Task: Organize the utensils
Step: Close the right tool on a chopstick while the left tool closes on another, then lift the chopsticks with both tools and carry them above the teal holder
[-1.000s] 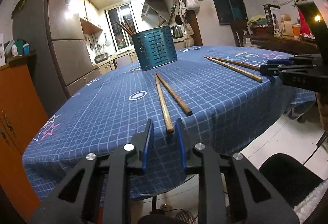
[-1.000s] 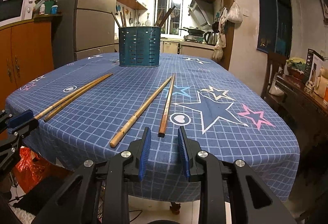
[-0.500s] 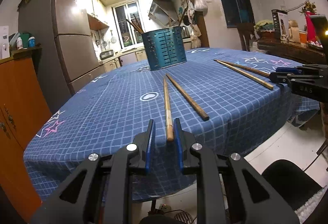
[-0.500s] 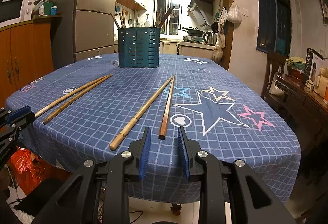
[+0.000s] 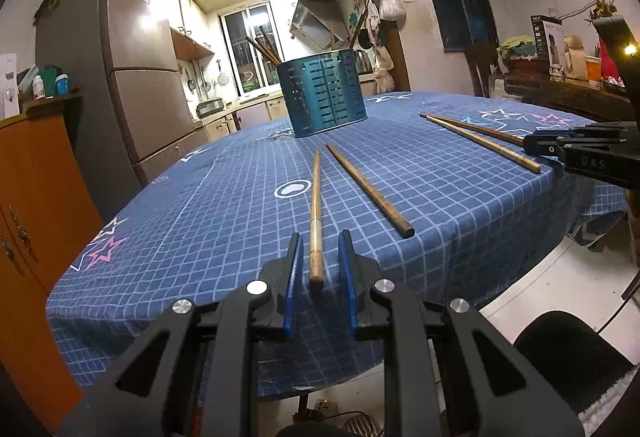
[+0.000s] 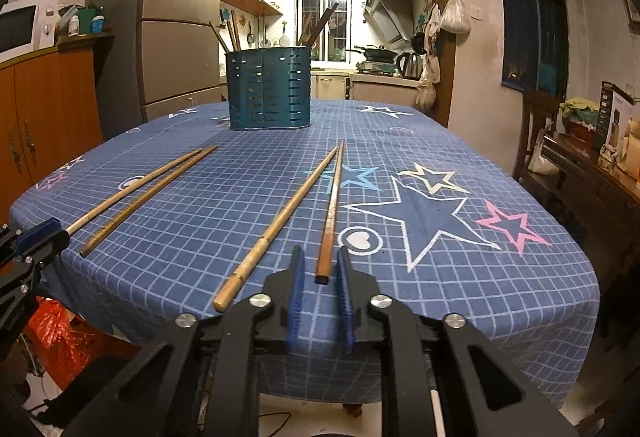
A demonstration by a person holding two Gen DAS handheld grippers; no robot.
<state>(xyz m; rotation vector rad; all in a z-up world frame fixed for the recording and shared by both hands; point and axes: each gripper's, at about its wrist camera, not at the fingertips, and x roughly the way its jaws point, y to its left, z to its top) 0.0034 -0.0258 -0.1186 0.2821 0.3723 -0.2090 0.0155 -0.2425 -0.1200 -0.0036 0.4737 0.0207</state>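
Left gripper (image 5: 319, 265) is sitting at the near edge of the table, jaws narrow but not clamped: the near end of a pale wooden chopstick (image 5: 315, 213) is lying between the blue pads with a gap showing on each side. That stick is lying flat on the blue grid-pattern tablecloth with stars (image 5: 200, 221), running away toward the teal perforated metal utensil holder (image 5: 323, 99). A darker brown chopstick (image 5: 368, 190) is lying just beside it, angled off to the right, near ends apart.

Right gripper (image 6: 319, 273) is doing the same at its own edge. Its jaws have just been closing, and the dark butt end of a reddish-brown chopstick (image 6: 331, 209) is sitting between the pads; a thin gap is showing, so no firm clamp yet. A light bamboo chopstick (image 6: 276, 225) is lying to its left, the far tips nearly meeting.

Holder is standing upright at the far side of the table, well apart from all four loose sticks, with several dark utensils (image 6: 320, 25) sticking out of the top.
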